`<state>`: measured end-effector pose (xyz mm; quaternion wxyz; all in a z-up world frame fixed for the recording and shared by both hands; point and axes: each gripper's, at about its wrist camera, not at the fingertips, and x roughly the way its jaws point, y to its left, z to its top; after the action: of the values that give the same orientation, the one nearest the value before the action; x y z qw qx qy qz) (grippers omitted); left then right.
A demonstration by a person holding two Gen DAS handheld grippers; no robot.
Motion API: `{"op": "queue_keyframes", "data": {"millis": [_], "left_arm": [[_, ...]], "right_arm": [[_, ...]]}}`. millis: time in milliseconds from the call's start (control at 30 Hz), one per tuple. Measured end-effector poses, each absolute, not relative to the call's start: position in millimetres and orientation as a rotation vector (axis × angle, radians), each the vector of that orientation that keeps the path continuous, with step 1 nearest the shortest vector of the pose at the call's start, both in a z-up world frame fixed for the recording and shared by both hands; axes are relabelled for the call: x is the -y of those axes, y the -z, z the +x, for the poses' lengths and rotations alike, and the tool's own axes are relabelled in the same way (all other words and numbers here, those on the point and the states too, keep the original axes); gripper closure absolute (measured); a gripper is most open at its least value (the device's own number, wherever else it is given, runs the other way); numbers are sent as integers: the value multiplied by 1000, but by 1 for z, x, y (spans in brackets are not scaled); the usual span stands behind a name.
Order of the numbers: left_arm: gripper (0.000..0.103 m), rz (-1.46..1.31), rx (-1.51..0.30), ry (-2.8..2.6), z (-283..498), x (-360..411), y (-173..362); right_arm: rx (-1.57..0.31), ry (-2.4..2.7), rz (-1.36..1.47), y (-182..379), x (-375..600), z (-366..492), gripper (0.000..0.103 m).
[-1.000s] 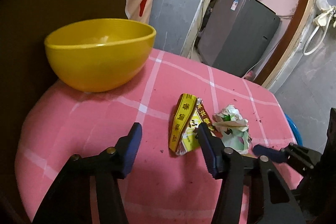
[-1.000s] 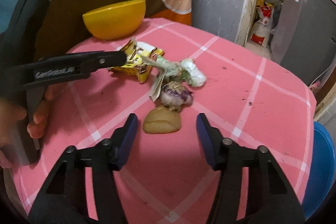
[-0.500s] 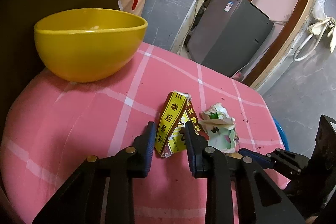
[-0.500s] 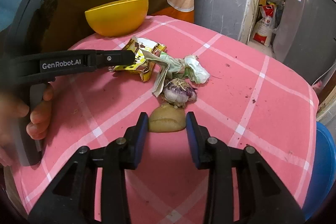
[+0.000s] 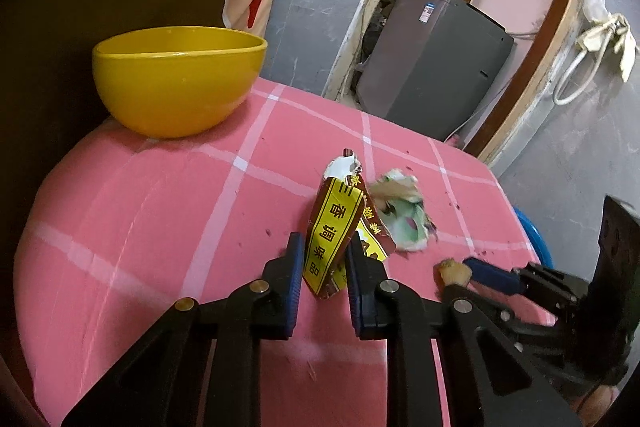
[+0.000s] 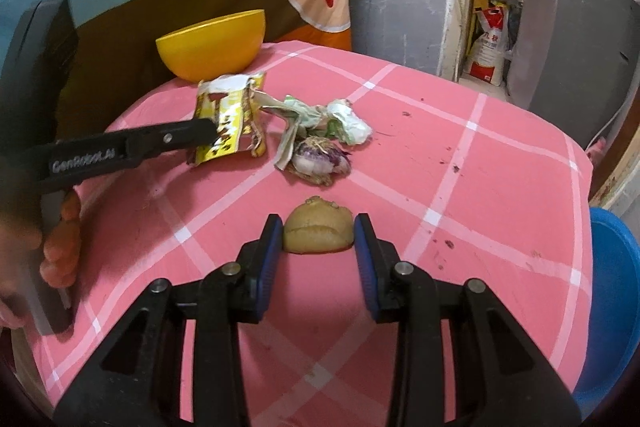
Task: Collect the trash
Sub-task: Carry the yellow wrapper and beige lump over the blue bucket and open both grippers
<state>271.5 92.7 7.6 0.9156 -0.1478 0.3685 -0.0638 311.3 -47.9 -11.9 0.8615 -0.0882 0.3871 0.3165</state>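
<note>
My left hand-held gripper (image 5: 322,259) was closing on the yellow wrapper (image 5: 334,227). My right hand-held gripper (image 6: 318,237) clamped the potato piece (image 6: 318,231). Crumpled paper (image 6: 320,119) and a garlic bulb (image 6: 320,161) lay just beyond; yellow bowl (image 5: 176,79) stood well apart on the worktop (image 5: 160,207).

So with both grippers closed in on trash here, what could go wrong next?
1. The left gripper, jaws closing, pinches only the lower end of the yellow wrapper; thin foil may slip out on lifting.
2. The crumpled paper lies against the wrapper and could get dragged along.
3. The right gripper clamps the tan lump at its sides; it looks soft and may squash or pop free.
</note>
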Motion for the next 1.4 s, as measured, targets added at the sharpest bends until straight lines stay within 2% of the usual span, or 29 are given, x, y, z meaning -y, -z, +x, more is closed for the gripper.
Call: {"op": "queue_keyframes", "data": {"millis": [367, 967, 1400], "left_arm": [[86, -226, -658, 100, 224, -59, -20], [86, -144, -361, 168, 224, 19, -80], [86, -95, -304, 291, 254, 91, -98]], "right_arm": [[-694, -636, -164, -3, 71, 291, 56], [-233, -410, -84, -78, 150, 257, 56], [-170, -227, 16, -94, 231, 251, 56]]}}
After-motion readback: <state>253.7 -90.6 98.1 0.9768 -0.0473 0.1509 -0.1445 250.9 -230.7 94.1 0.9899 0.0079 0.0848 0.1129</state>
